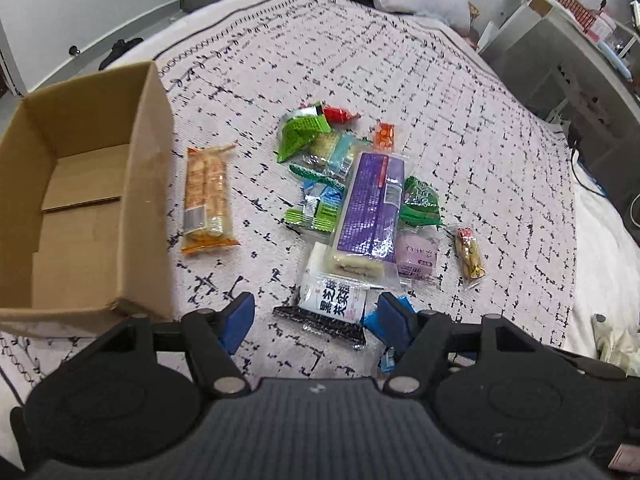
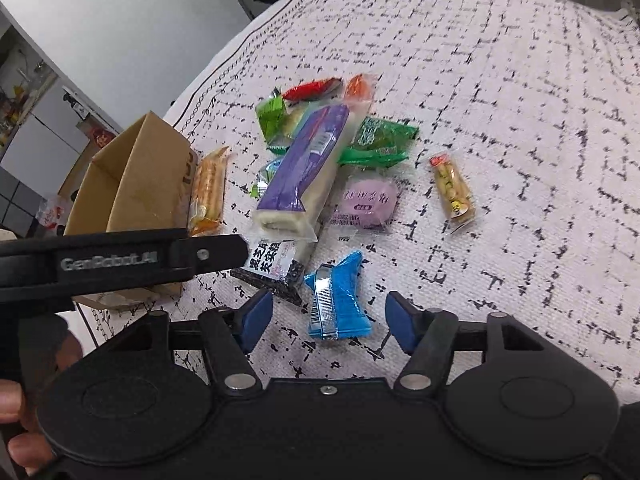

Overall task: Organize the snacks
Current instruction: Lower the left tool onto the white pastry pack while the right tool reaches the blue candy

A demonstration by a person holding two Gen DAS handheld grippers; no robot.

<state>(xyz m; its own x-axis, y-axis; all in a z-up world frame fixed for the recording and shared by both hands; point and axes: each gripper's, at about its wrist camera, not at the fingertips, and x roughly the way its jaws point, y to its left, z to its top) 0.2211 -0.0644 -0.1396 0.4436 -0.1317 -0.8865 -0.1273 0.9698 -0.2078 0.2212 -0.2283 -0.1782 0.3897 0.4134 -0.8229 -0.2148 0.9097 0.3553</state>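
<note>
Both grippers hang open, the left gripper [image 1: 316, 322] over the black-and-white packet [image 1: 332, 304] and the right gripper [image 2: 326, 318] over the blue packet [image 2: 338, 300], each near the cardboard box [image 1: 148, 184]: light, crinkly, slippery wrappers, best pinched across the middle.

The black arm of the left gripper [image 2: 120, 260], seen from the right wrist, bears raised grey lettering reading "GenRobot.AI". The black-and-white snack packet [image 2: 276, 270], lying on the bed near its front edge, carries large black Chinese characters on a white panel, seen upside down. The round purple packet [image 2: 366, 200] shows pale Chinese characters too blurred to read. The cardboard box [image 2: 136, 184] has dark marks on its outer wall, illegible.
</note>
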